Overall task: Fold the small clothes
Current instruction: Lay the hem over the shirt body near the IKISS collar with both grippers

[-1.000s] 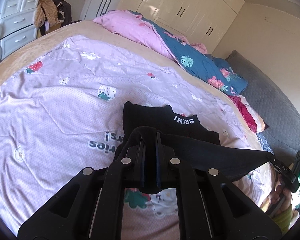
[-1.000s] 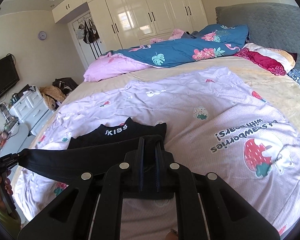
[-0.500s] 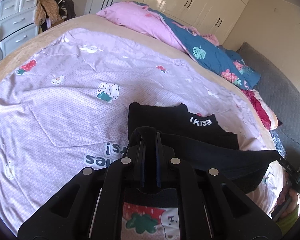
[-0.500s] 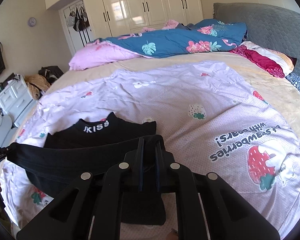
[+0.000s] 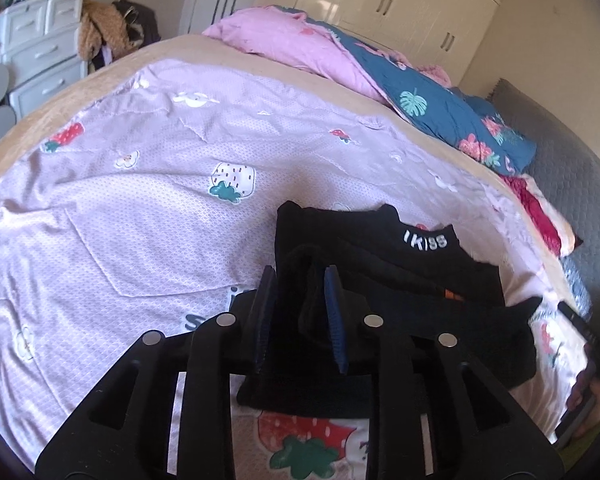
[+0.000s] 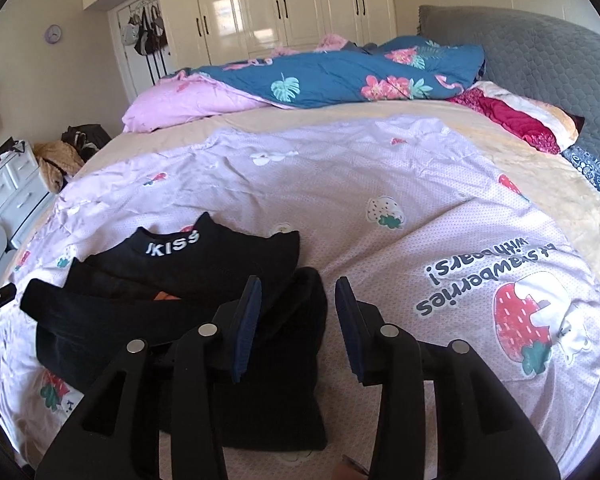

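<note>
My left gripper (image 5: 300, 312) parted, black top (image 5: 384, 264) fabric loose between pads. My right gripper (image 6: 298, 320) wide apart over its folded edge. Top lies on lilac strawberry sheet (image 6: 380, 184) on bed; blue floral duvet (image 6: 340, 76) beyond.

left gripper (image 5: 300, 316) – fingers parted over fold | black garment (image 5: 384, 276) – lying on lilac sheet (image 5: 140, 208)

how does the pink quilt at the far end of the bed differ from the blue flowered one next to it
The plain pink quilt carries almost no pattern, while the dark blue quilt with leaves and flowers is printed all over. In the right wrist view the pink one lies toward the left, nearer the white drawer unit; the blue one reaches toward the grey padded headboard. Both lie bunched on the tan bedsheet.
</note>
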Motion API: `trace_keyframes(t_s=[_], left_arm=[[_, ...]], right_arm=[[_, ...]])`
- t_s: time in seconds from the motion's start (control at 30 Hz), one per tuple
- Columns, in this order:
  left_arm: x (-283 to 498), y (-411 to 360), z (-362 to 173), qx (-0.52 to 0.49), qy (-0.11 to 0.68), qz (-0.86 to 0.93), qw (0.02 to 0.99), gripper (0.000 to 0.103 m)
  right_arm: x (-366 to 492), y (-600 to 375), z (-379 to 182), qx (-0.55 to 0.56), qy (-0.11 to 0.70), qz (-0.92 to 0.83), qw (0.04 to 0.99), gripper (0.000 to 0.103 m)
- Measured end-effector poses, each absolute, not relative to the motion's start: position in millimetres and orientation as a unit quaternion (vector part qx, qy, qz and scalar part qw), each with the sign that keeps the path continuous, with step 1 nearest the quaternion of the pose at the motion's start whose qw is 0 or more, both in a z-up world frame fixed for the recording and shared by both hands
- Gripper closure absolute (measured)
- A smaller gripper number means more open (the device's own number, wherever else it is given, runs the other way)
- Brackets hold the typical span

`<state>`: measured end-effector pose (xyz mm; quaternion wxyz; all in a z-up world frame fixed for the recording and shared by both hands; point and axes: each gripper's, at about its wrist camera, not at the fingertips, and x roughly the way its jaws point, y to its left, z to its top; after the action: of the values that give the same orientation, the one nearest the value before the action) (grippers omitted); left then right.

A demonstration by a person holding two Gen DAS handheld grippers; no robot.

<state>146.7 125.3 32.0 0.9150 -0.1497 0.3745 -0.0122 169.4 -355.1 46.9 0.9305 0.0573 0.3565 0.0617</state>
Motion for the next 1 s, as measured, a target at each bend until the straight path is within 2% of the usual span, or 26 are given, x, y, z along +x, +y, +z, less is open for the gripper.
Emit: trace_keyframes(t_s=[0.13,0.17,0.2,0.23,0.27,0.47,0.63,1.0], left_arm=[[134.8,111.6,19.9,-0.126,0.39,-0.031,0.911,0.086],[133.0,107.9,15.4,-0.12,0.396,-0.035,0.91,0.086],[131.0,104.3,10.9,-0.115,0.401,-0.04,0.908,0.09],[129.6,100.7,5.4,-0.11,0.408,-0.045,0.905,0.097],[128.0,95.6,-1.3,-0.101,0.416,-0.049,0.902,0.1],[134.1,74.7,-21.9,-0.058,0.432,-0.05,0.898,0.1],[160.1,68.5,-31.5,-0.045,0.443,-0.043,0.894,0.1],[208.5,73.0,-36.7,-0.074,0.431,-0.04,0.898,0.1]], right_arm=[[155.8,-340.2,45.4,0.051,0.355,0.082,0.93,0.066],[152.5,-332.5,43.3,0.045,0.362,0.097,0.926,0.07],[149.7,-326.2,40.7,0.039,0.367,0.106,0.923,0.084],[148.1,-322.0,38.7,0.034,0.371,0.111,0.921,0.089],[145.4,-312.4,32.6,0.024,0.384,0.121,0.915,0.093],[149.1,-283.4,0.9,-0.01,0.438,0.118,0.891,0.095],[179.6,-281.7,-31.5,0.007,0.481,0.091,0.872,0.095],[236.4,-275.6,-41.1,0.037,0.475,0.073,0.876,0.097]])
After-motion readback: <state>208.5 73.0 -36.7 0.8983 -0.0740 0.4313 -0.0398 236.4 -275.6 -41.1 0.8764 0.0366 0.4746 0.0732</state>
